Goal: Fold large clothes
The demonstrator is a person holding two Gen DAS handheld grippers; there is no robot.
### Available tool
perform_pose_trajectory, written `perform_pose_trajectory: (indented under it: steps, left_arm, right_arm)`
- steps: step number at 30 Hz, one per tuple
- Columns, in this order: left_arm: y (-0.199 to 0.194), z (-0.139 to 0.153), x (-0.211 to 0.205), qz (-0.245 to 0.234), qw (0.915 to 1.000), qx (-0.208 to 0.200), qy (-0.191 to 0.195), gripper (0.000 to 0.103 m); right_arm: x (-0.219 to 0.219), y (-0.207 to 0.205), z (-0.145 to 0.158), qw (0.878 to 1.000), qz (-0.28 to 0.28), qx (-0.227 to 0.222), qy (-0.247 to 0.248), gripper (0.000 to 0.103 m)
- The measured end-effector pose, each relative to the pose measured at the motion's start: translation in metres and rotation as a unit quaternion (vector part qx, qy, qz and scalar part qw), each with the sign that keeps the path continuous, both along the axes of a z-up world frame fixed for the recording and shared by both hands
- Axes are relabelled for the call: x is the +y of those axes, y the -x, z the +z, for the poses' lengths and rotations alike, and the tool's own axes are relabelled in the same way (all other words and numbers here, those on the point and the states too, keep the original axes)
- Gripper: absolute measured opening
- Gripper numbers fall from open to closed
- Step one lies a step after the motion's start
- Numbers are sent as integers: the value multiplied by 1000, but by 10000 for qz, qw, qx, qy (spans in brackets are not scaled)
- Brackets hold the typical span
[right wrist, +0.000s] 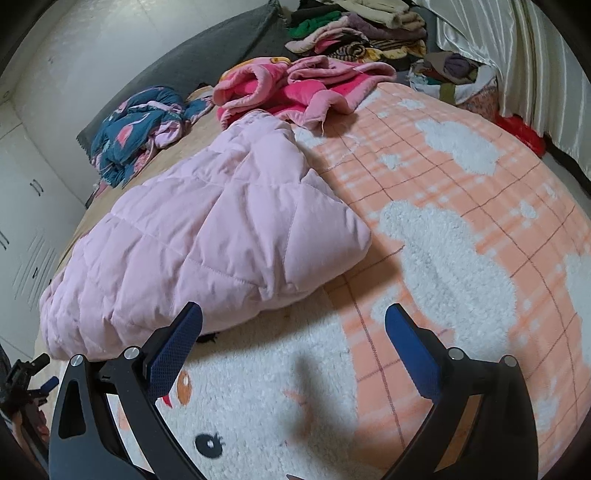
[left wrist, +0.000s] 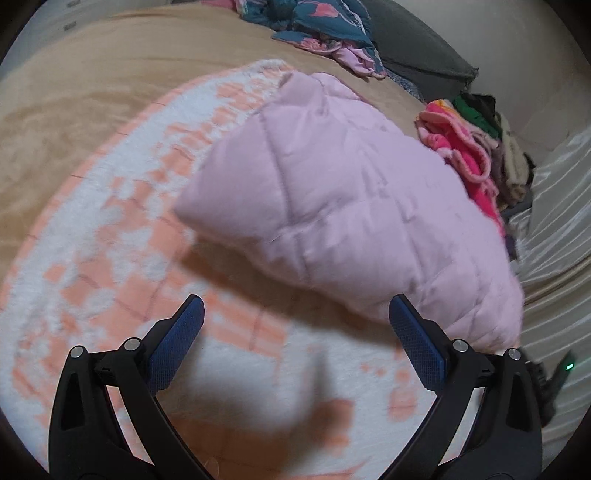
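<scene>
left wrist view: left gripper [left wrist: 296, 325] hovers over the blanket [left wrist: 110, 229], blue fingers [left wrist: 177, 343] spread wide, nothing between them.
right wrist view: right gripper [right wrist: 293, 332] likewise spread, fingers [right wrist: 173, 350] empty, left finger just in front of the jacket's near edge.
jacket: pale pink quilted jacket [right wrist: 207, 240] lies bunched and folded over on the bed, resting on the blanket; in the left view it [left wrist: 343, 206] fills the middle, its near edge close to the right finger.
blanket: fluffy white and peach, plaid lines, a cartoon face [right wrist: 207, 417] under the right gripper.
bed: tan cover [left wrist: 92, 85] beyond the blanket.
other clothes: bright pink fleece garment [right wrist: 295, 88] just past the jacket; blue patterned garment [right wrist: 140, 125] crumpled farther off; a stack of mixed clothes [right wrist: 362, 29] at the far side.
backdrop: grey pillow [right wrist: 207, 55] near the wall, pale curtain [right wrist: 517, 59] to the right.
</scene>
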State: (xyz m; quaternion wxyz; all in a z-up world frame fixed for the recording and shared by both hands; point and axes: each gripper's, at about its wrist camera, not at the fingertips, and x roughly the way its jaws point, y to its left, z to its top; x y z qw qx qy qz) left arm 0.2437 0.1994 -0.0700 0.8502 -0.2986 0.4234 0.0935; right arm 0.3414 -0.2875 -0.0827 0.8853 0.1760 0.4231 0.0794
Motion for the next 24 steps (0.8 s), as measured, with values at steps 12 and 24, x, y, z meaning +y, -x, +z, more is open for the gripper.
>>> perform_pose_trajectory:
  steps: [12,24]
  left_arm:
    - [-56,-19,15,480,9969,138,610,95]
    - [-73,-41,21,579,9950,23,810,95]
  right_arm:
    - [5,-54,-32,9897,-336,601,-1256,99]
    - [17,-70,-39,9895,-344,409,-1345,95]
